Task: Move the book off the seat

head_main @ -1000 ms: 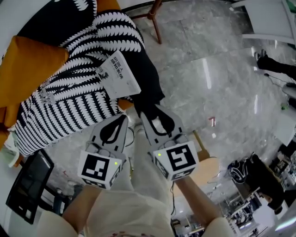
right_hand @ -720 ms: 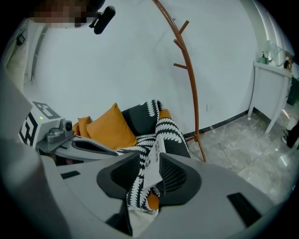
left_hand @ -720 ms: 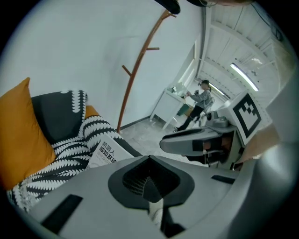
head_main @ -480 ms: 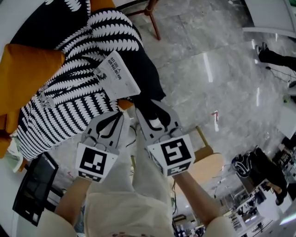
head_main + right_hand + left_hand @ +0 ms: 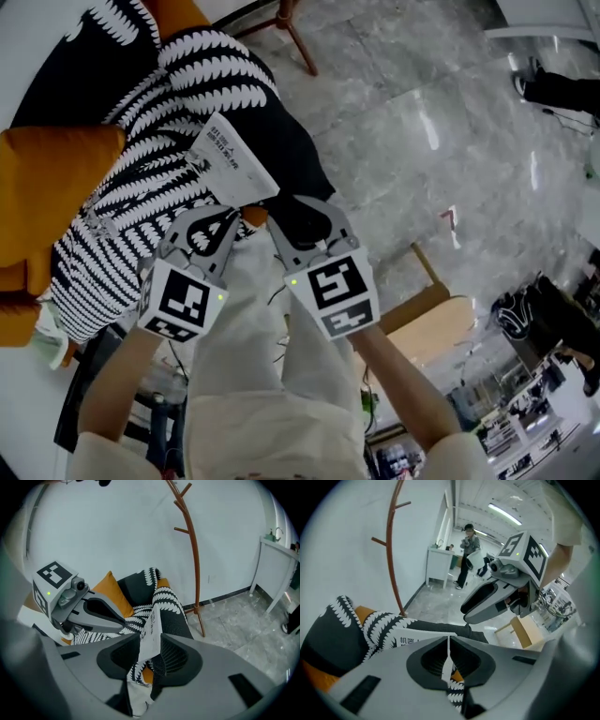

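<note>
Left tongs (image 5: 449, 640) shut, nothing gripped; right tongs (image 5: 151, 639) parted, just opened wider, book (image 5: 232, 161) corner seen in gap, unpressed; book laid on striped throw (image 5: 122, 225).

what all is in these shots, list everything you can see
book: one, white, lying on the throw
throw: one, black and white, draped over the seat
cushion: one, orange, beside the throw
coat stand: one, reddish-brown, by the white wall
floor: grey marble
wooden chair: one, pale, by the person's right leg
bystander: one, far across the room
trousers: cream, the person's own
left gripper: grey, jaws shut, empty, beside the book
right gripper: grey, jaws apart, just been opening, book lined up between them, not gripped
</note>
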`<act>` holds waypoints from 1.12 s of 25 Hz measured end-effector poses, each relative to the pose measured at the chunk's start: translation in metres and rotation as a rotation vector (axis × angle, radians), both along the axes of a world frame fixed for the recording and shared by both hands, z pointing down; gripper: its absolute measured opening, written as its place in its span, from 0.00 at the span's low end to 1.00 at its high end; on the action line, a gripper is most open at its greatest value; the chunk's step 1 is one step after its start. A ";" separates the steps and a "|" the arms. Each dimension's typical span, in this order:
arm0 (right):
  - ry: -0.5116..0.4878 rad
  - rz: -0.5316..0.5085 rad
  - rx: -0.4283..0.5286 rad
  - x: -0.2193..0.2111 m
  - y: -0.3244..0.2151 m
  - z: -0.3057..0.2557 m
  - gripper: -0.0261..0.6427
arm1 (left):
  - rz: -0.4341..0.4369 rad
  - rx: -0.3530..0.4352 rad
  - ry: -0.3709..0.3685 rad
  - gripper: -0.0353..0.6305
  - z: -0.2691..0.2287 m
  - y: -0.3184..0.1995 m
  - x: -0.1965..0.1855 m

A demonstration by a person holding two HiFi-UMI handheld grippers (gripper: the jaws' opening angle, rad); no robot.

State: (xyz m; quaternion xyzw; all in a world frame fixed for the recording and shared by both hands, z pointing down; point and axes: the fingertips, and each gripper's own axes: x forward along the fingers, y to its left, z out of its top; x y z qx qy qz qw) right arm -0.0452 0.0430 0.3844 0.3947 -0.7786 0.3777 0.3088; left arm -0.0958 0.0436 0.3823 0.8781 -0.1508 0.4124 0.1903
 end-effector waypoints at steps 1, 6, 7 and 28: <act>-0.003 0.003 -0.012 0.001 0.000 0.004 0.22 | 0.038 -0.009 -0.005 0.07 0.003 0.002 0.003; -0.011 0.016 -0.042 0.002 -0.001 0.020 0.24 | 0.195 -0.061 -0.026 0.07 0.018 0.009 0.011; -0.014 0.016 -0.047 0.000 0.000 0.022 0.24 | 0.229 -0.056 -0.036 0.07 0.020 0.010 0.011; -0.005 -0.042 -0.136 -0.009 0.014 0.045 0.28 | 0.741 -0.021 -0.198 0.21 0.039 -0.004 0.021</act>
